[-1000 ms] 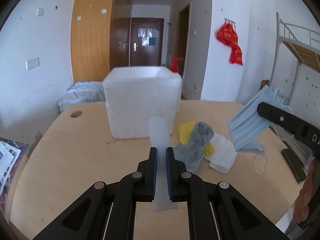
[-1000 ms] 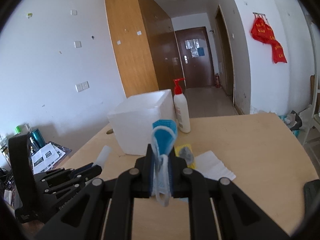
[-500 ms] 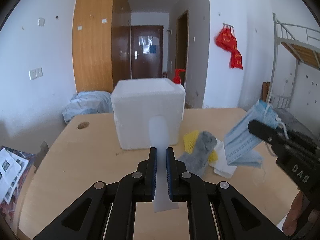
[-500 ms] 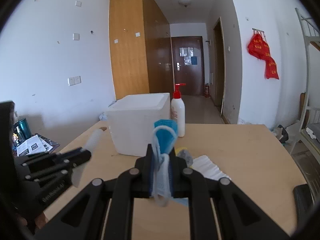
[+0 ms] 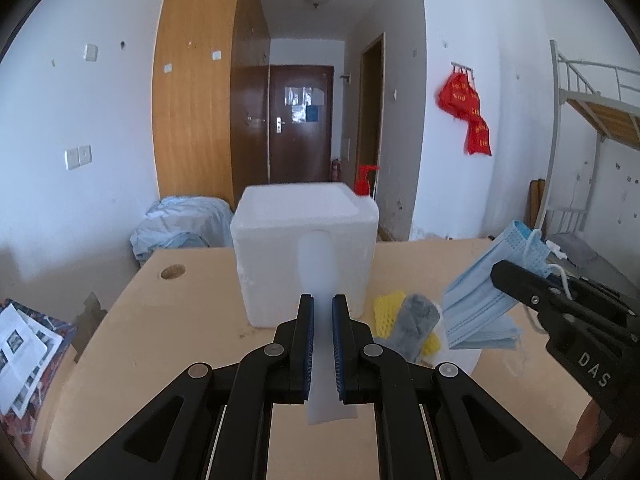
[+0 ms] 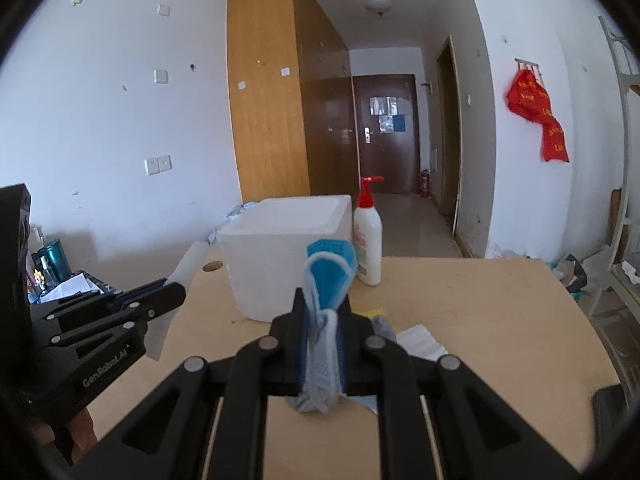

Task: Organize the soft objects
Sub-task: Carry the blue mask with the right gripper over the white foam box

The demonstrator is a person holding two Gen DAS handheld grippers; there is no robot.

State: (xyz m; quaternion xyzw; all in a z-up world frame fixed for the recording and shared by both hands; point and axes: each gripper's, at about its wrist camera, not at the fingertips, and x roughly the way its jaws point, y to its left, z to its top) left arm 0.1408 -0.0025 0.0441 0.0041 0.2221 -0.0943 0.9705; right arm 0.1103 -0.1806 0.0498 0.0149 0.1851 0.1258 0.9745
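Tongs on the left (image 5: 323, 308) are gripping a white foam sheet (image 5: 318, 256); right tongs (image 6: 322, 300) are clamping a blue face mask (image 6: 331, 266) above the table (image 6: 480, 312), near the foam box (image 5: 304, 220).

A: Position of the foam box (image 5: 306, 248)?
B: On the desk (image 5: 168, 320), toward its far edge. The pump bottle (image 6: 368, 240) stands touching its right side, nearer the far edge.
A: And the loose items?
B: A sock (image 5: 418, 320) lies over a mesh sleeve (image 5: 386, 312), near the box's right front corner; folded foam sheet (image 6: 420, 342) just right of them.
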